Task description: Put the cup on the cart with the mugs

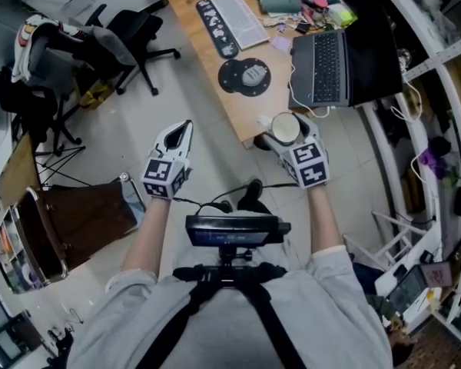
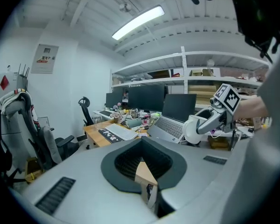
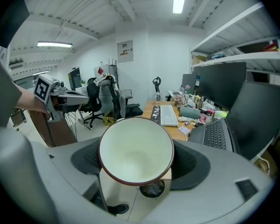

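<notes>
Right gripper (image 1: 286, 123) pinches the cup (image 3: 135, 148) at the desk (image 1: 242, 114) edge; left gripper (image 1: 180, 133) closed over floor (image 1: 192, 91).

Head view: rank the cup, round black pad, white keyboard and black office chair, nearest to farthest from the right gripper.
1. Cup, in the right gripper's jaws.
2. Round black pad, near desk end.
3. White keyboard, farther up desk.
4. Black office chair, far left.

Glossy glazed cup (image 3: 135, 150) — smooth inside, matt wooden desk (image 1: 246, 114), shiny tiled floor (image 1: 177, 98)
</notes>
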Available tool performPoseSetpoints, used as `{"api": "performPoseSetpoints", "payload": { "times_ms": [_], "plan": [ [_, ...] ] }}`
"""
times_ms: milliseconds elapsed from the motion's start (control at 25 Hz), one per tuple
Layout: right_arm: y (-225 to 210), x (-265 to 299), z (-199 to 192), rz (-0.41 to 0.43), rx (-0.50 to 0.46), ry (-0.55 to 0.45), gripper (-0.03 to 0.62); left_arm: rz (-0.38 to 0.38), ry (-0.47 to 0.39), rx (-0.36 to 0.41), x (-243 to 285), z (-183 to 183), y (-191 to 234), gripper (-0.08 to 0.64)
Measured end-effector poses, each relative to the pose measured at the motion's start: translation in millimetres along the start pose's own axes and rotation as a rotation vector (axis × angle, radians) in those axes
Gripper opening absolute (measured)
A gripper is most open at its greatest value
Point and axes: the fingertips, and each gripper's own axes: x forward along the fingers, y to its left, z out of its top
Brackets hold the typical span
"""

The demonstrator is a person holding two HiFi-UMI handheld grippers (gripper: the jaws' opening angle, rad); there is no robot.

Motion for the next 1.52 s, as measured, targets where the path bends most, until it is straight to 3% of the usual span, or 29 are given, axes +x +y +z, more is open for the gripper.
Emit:
{"api": "performPoseSetpoints", "payload": {
  "times_ms": [560, 880, 1240, 1520],
  "plan": [
    [93.9, -61.8, -31.7, -0.096, 0.03, 0.016, 0.41, -0.116, -0.046, 0.044, -89.8, -18.8, -26.5, 0.002],
    [115.0, -92.6, -53.2, -0.102, 0.012, 0.027, 0.41, -0.11, -0.037, 0.028, -121.9, -36.7, -50.7, 0.002],
    [119.2, -117.1, -72.0, -0.011, -0.047, 0.015, 0.41, 0.025, -0.04, 0.0, -160.1, -50.5, -82.5, 0.002],
    [159.0, -122.0, -75.7, 0.145, -0.161, -0.003, 0.41, 0.203, -0.032, -0.041, -220.5, -74.2, -96.5, 0.002]
  ]
}}
